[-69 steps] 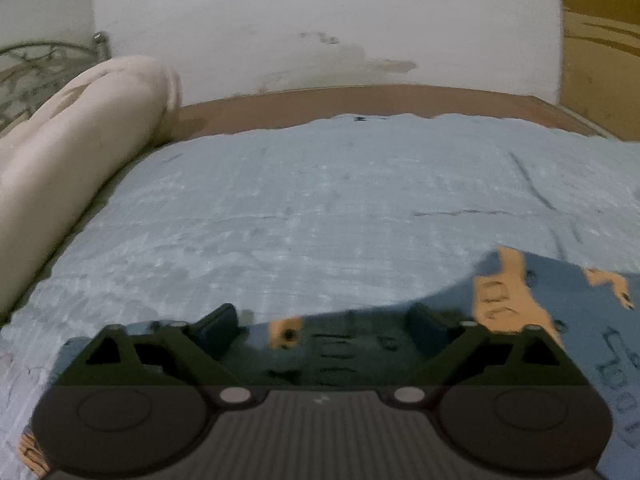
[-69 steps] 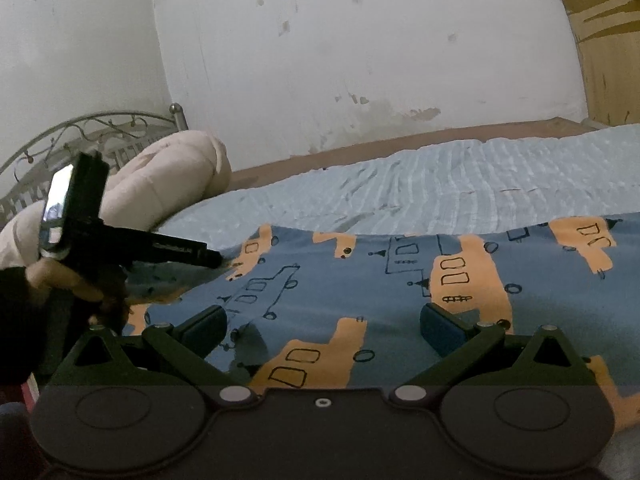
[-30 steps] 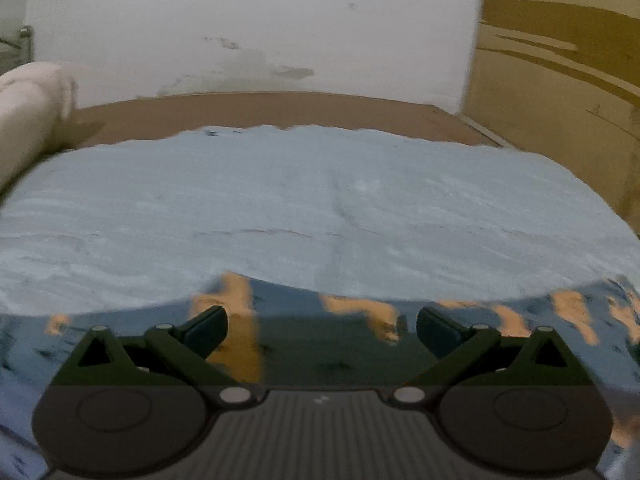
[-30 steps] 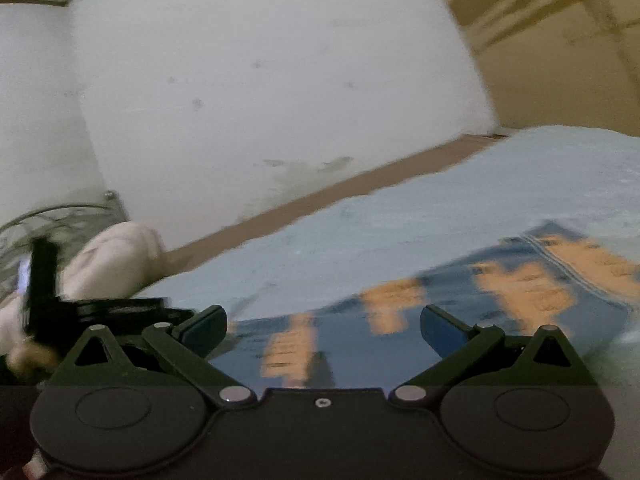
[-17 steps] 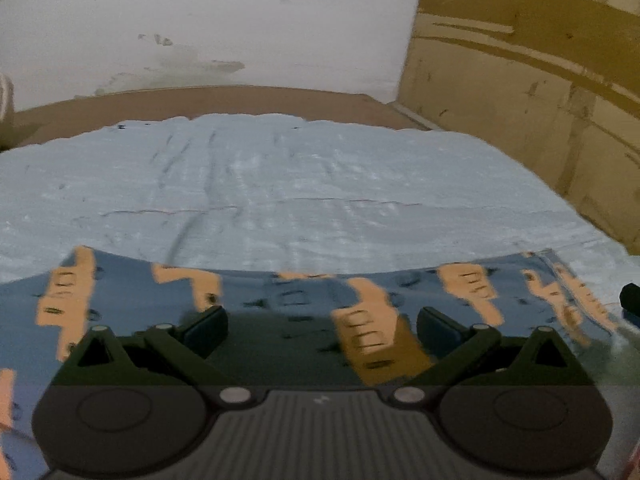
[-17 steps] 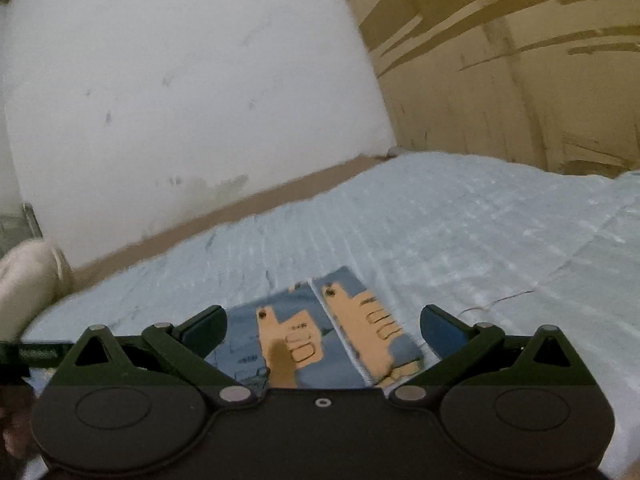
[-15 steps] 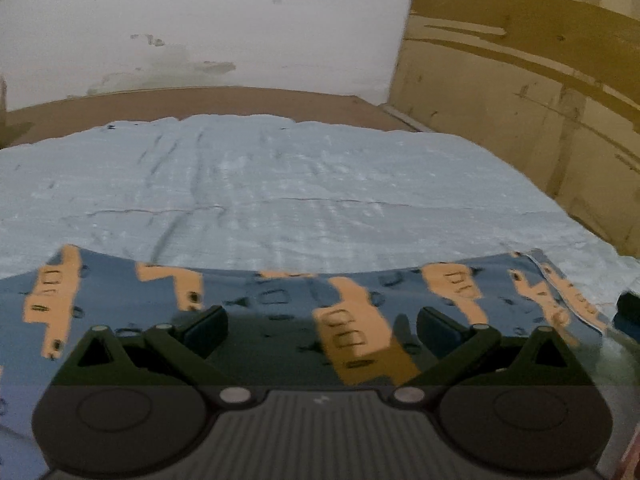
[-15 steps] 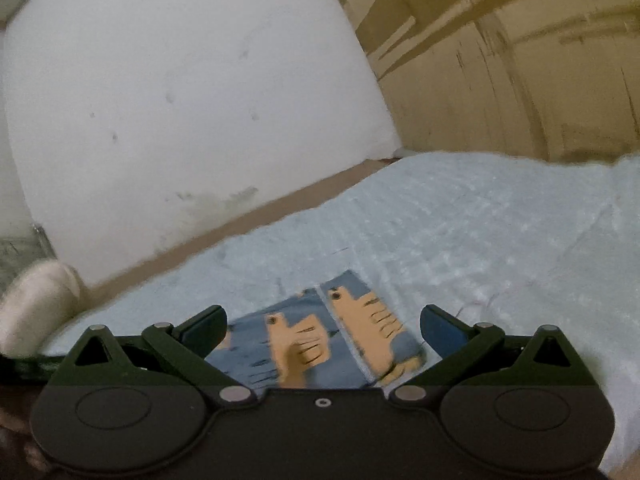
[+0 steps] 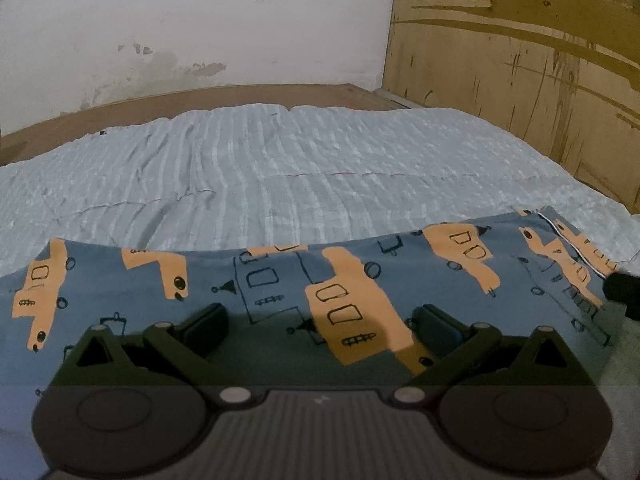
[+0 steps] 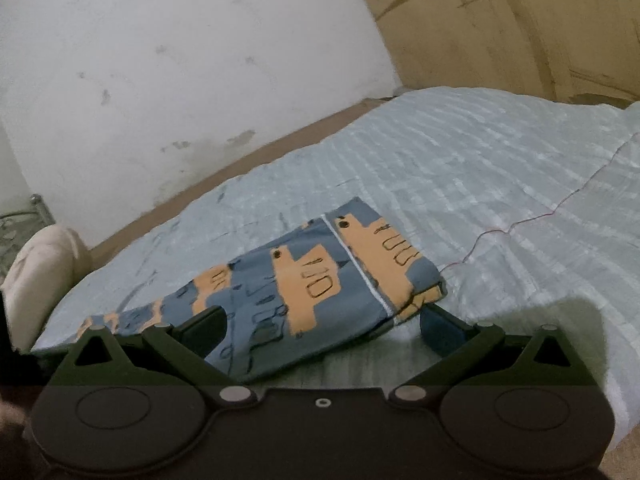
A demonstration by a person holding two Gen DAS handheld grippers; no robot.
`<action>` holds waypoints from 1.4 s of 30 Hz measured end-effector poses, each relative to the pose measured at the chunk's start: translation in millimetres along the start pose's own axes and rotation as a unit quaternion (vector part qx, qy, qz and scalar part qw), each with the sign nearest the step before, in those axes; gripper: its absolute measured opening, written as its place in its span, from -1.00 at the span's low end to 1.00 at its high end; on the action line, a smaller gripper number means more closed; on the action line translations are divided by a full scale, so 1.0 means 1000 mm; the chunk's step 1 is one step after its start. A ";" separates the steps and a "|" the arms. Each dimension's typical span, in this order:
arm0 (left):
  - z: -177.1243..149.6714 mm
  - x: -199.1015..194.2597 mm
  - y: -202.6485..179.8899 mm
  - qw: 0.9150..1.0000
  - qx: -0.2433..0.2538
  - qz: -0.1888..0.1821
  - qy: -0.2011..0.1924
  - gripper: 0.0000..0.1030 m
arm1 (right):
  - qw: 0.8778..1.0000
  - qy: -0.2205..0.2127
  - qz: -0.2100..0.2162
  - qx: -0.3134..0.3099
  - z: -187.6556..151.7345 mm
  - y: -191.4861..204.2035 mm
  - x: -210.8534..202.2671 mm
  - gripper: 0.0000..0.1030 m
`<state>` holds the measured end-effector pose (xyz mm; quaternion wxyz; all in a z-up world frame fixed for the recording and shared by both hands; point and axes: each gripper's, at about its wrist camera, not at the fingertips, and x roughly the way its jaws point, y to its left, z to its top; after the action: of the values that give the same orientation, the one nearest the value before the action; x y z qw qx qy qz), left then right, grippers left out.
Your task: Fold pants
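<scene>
Blue pants with orange vehicle prints (image 9: 280, 280) lie stretched flat across the near side of a light blue quilt (image 9: 300, 172). My left gripper (image 9: 320, 326) is open and empty over the middle of the pants. The cuff end of the pants (image 10: 380, 264) lies just ahead of my right gripper (image 10: 320, 326), which is open and empty, its jaws on either side of the cuff end. A dark tip of the right gripper (image 9: 622, 290) shows at the right edge of the left wrist view, by the cuff.
The quilt (image 10: 500, 168) covers a bed with a brown wooden frame (image 9: 200, 100) along a white wall. A plywood panel (image 9: 520, 60) stands on the right. A cream rolled cushion (image 10: 40, 264) lies at the bed's left end.
Both grippers have swung right along the pants, from the waist end toward the cuffs. The right gripper has dropped closer to the cuff end. Both stayed open.
</scene>
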<state>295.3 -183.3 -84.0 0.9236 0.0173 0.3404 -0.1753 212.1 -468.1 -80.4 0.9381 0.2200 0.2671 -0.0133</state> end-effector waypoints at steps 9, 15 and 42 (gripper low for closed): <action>0.018 -0.011 0.008 0.999 -0.034 -0.028 0.011 0.99 | 0.993 -0.056 -0.037 0.093 0.004 -0.014 0.001 0.38; 0.038 -0.016 0.003 0.994 -0.058 -0.091 0.014 0.99 | 0.990 -0.078 -0.062 0.104 0.001 -0.020 0.002 -0.34; 0.077 0.051 -0.079 0.956 -0.109 -0.240 0.132 -0.11 | 0.877 -0.147 -0.134 -0.437 -0.076 0.107 0.020 -0.69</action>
<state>352.6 -285.3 -50.6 0.7976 -0.1428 0.4704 -0.3495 207.0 -337.9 -105.2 0.9565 -0.2551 0.1314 -0.0534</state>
